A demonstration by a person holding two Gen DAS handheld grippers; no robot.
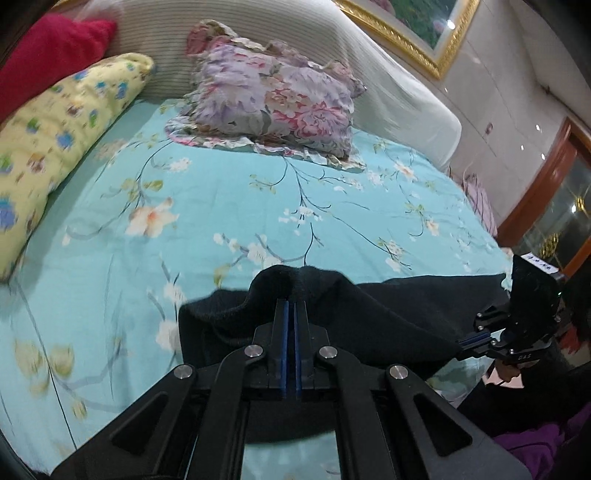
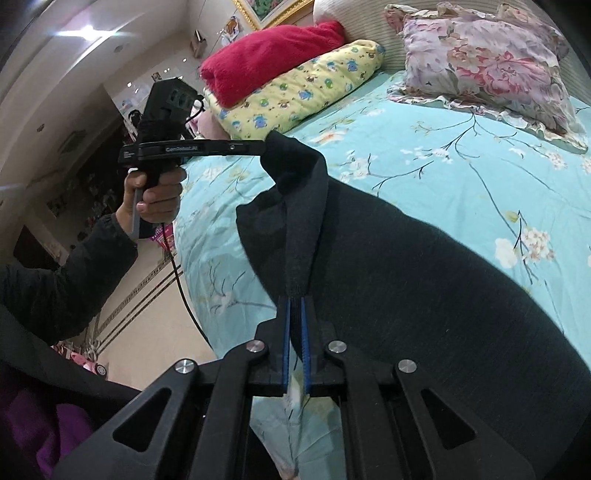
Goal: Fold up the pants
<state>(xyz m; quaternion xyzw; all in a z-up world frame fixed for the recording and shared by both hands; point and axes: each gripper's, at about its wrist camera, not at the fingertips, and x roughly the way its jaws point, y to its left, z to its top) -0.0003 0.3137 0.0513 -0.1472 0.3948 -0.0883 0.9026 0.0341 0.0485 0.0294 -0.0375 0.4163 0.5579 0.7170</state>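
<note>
The black pants (image 1: pixel 388 317) hang stretched between my two grippers above the turquoise floral bed sheet (image 1: pixel 221 206). My left gripper (image 1: pixel 290 302) is shut on one end of the pants' edge. It also shows in the right wrist view (image 2: pixel 264 147), pinching the raised cloth. My right gripper (image 2: pixel 295 299) is shut on the band of the pants (image 2: pixel 424 288), whose wide dark body drapes down onto the bed to the right. The right gripper shows at the far right of the left wrist view (image 1: pixel 461 345), also clamped on the cloth.
A floral pillow (image 1: pixel 273 99) lies at the head of the bed. A yellow patterned pillow (image 1: pixel 55 136) and a red blanket (image 2: pixel 269 55) lie along the side. The striped headboard (image 1: pixel 295 33) is behind. The floor (image 2: pixel 155 310) and a cable lie beside the bed.
</note>
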